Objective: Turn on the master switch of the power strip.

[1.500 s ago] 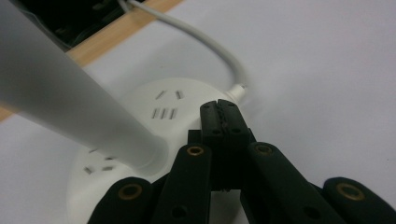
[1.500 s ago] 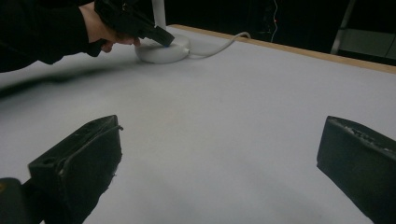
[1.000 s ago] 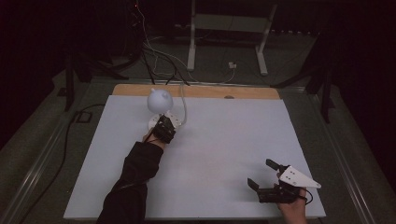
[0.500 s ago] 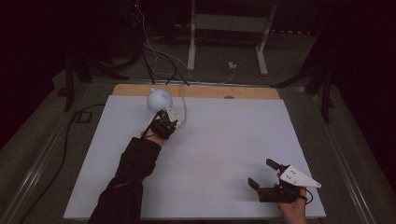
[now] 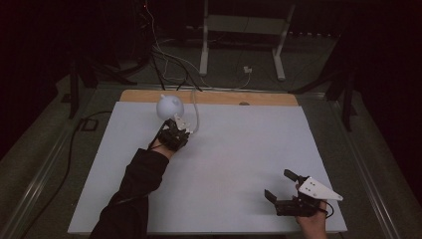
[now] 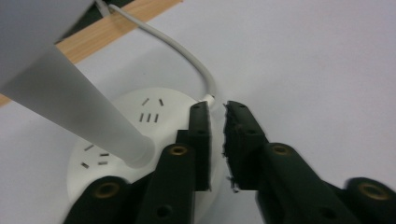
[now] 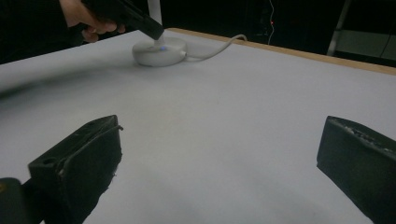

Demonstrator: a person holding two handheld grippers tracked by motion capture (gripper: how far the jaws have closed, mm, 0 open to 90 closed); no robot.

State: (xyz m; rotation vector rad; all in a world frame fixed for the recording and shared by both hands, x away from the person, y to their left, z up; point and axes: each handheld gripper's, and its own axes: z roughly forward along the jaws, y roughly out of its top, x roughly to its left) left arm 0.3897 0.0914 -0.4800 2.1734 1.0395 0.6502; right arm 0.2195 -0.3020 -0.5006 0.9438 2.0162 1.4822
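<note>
A small white desk lamp [image 5: 170,105] stands near the far left part of the white tabletop [image 5: 234,149]. It has a round ball head on top and a flat round base [image 6: 140,126] with little marks on it. A white cord [image 6: 187,65] runs from the base toward the wooden edge. The left gripper [image 5: 175,133] is right at the base, and its 2 fingers [image 6: 201,140] are almost together with only a thin gap, not holding anything. The right gripper [image 5: 286,186] sits well apart, near the front right corner. Its 2 fingers [image 7: 79,163] are spread wide with nothing between them.
</note>
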